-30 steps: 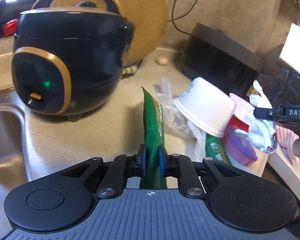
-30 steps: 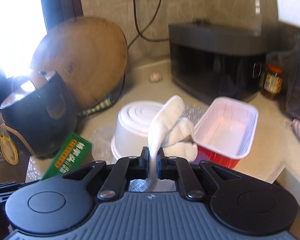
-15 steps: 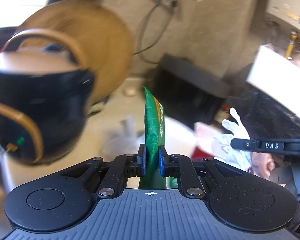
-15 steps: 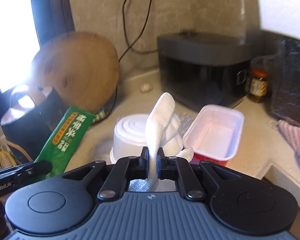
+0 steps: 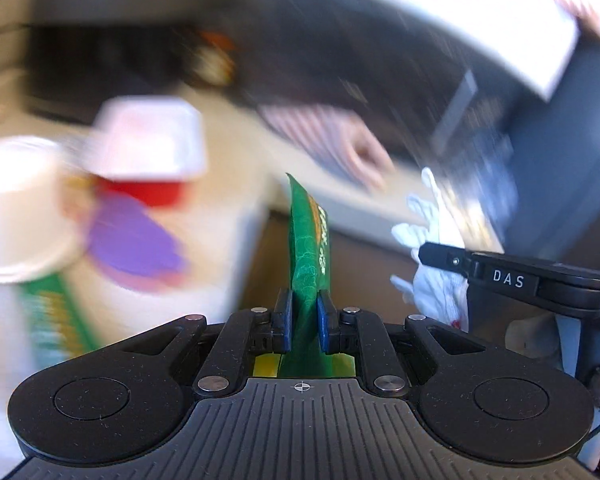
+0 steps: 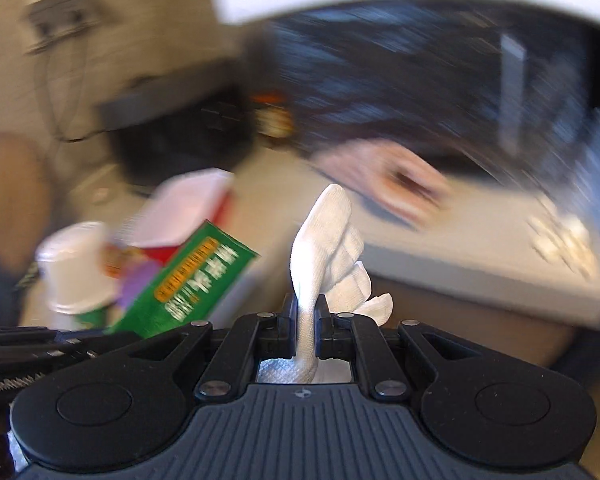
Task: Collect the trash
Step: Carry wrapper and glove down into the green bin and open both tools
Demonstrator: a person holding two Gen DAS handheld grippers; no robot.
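Green printed plastic wrapper (image 5: 309,248) pinched upright in left gripper (image 5: 304,320) | crumpled white paper towel (image 6: 328,248) clamped in right gripper (image 6: 305,326) | both off the blurred counter — keep grips firm, carry level, release over bin — unseen.

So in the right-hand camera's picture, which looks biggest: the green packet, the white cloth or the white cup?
As they appear in that view:
1. Green packet
2. White cloth and white cup, too alike to rank.
The view is blurred, and the cloth sits nearest the camera, so true sizes stay unsure.
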